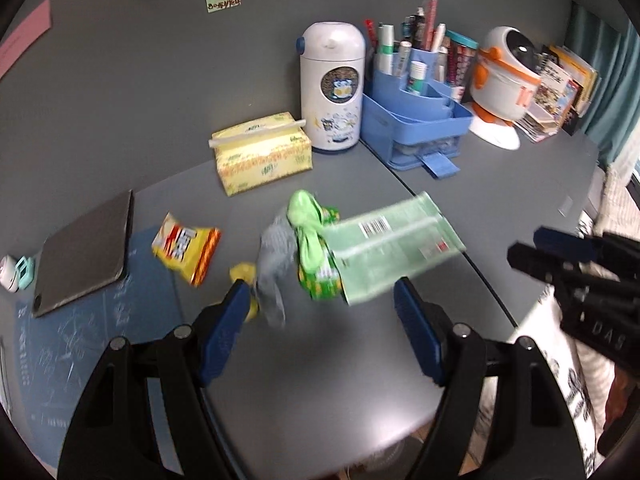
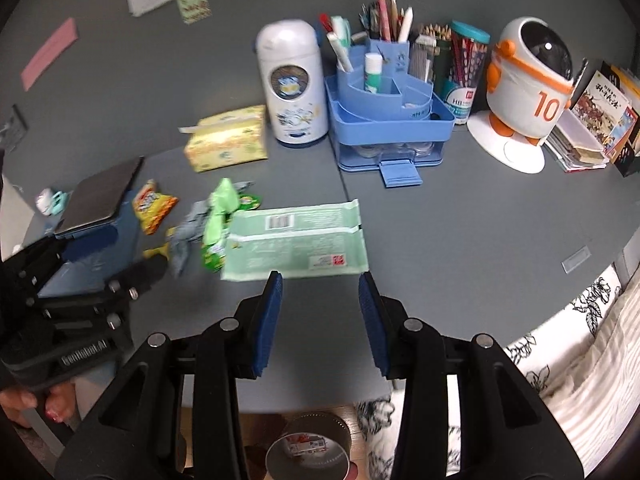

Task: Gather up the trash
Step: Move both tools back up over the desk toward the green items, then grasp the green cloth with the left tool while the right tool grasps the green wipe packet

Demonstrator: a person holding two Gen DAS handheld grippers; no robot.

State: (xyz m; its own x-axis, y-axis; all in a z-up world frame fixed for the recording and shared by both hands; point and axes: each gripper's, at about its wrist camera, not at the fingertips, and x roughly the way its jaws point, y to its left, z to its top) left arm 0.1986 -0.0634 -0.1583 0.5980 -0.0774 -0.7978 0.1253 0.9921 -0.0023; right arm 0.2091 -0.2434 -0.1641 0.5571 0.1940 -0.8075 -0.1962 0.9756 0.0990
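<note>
Several wrappers lie mid-surface (image 2: 460, 220): pale green pack (image 2: 298, 242), green wrapper (image 1: 314, 240), grey scrap (image 1: 274, 264), orange packet (image 1: 186, 250). Both grippers, left (image 1: 322, 314) and right (image 2: 320, 298), hover with fingers spread, holding nothing. Risk: flat pack slides instead of lifting; crumpled pieces scatter. Bin (image 2: 308, 454) below the edge, probably; the view is partial, so a drop may miss.

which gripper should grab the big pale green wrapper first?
Right, probably. The right gripper is open with the pale green wrapper lying just ahead of its fingers, roughly centred. The left gripper, also open, faces the crumpled grey wrapper and bright green packet instead.
</note>
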